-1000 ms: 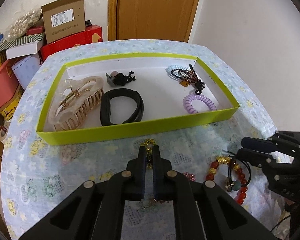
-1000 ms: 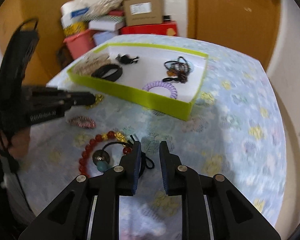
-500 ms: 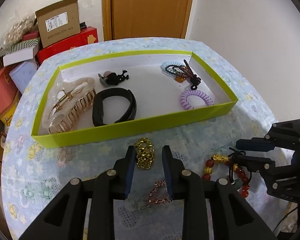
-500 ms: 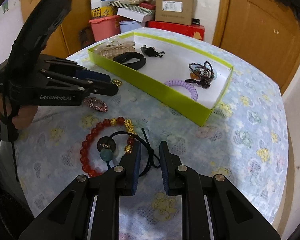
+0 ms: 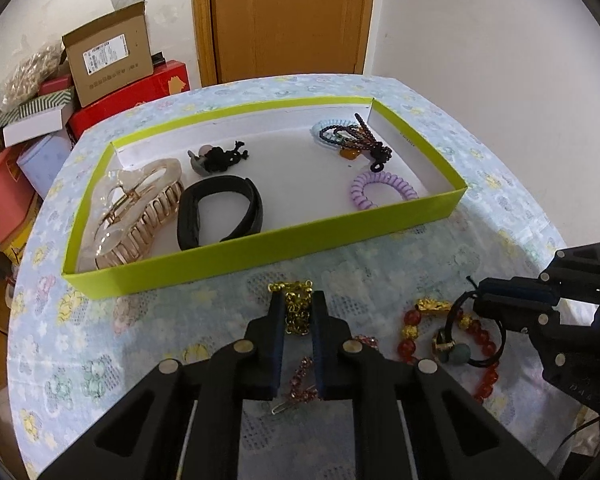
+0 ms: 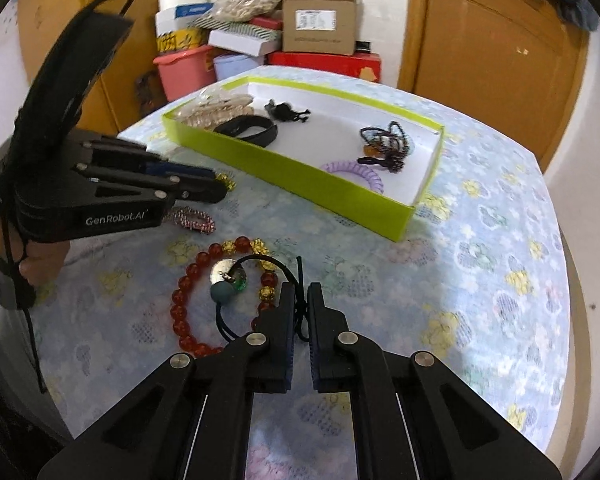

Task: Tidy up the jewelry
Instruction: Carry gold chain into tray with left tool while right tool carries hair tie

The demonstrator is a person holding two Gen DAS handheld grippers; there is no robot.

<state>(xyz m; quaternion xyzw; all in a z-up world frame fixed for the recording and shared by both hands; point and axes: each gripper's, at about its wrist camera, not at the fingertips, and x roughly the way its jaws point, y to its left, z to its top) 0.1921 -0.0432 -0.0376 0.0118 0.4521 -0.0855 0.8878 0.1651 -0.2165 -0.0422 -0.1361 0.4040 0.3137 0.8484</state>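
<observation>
A green-walled box (image 5: 260,252) (image 6: 300,172) on the round table holds a beige claw clip (image 5: 132,212), a black band (image 5: 220,210), a purple coil tie (image 5: 380,190) and other hair ties. My left gripper (image 5: 298,300) (image 6: 216,190) has its fingers closed against a gold chain (image 5: 296,312) lying on the cloth. My right gripper (image 6: 299,296) (image 5: 480,292) is shut on the black cord (image 6: 298,276) of a hair tie with a bead charm (image 6: 224,290), which lies over a red bead bracelet (image 6: 188,308) (image 5: 408,344).
A pink sparkly hair clip (image 5: 300,376) (image 6: 192,218) lies on the cloth under my left gripper. Boxes and bins (image 5: 108,60) are stacked beyond the table's far left edge. A wooden door (image 5: 292,20) stands behind.
My left gripper let go, opened around the gold chain on the cloth, and has now closed in on it again. My right gripper narrowed onto the black cord.
</observation>
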